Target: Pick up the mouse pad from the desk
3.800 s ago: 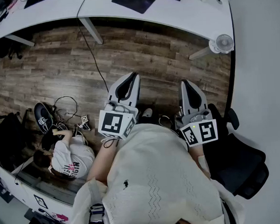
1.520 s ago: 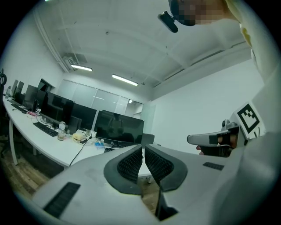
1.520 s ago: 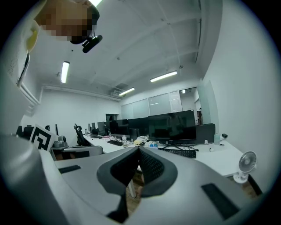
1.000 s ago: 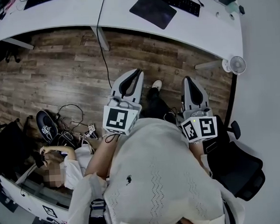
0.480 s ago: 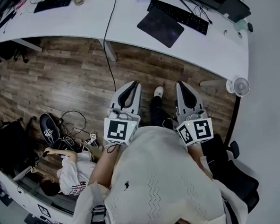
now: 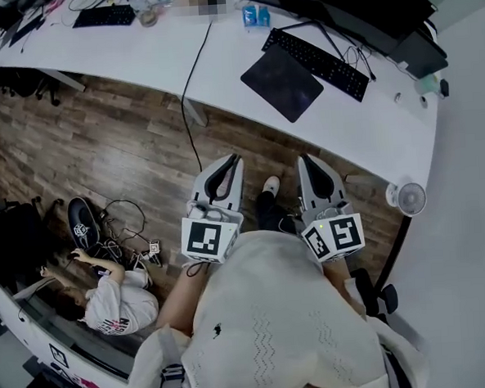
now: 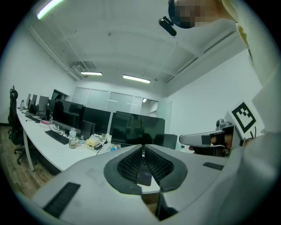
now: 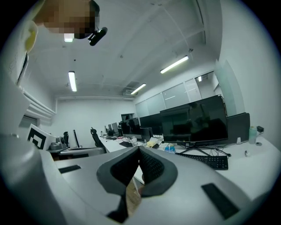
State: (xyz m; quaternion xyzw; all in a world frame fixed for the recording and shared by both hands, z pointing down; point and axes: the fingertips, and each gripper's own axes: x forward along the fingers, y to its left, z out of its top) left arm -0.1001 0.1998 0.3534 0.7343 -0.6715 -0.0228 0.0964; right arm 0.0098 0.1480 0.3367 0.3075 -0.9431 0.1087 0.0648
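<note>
**Head view:** The flat black rectangular mouse pad (image 6: 283, 82) lies on the curved white tabletop (image 6: 218, 63), just beside the slim black keyboard (image 6: 316, 52). The left tool (image 6: 233, 158) and right tool (image 6: 301, 158) hang over the wooden floor, well apart from the pad.

**Left gripper view:** The left tool (image 7: 142, 151) has its jaws pressed together on nothing.

**Right gripper view:** The right tool (image 8: 138, 151) is likewise closed and empty.

With the 2 tools closed, I judge they could only shove the thin pad into the keyboard. A flat pad also offers little edge to pinch.

No text reads clearly; the print on the seated person's shirt (image 6: 118, 307) seems too small.
</note>
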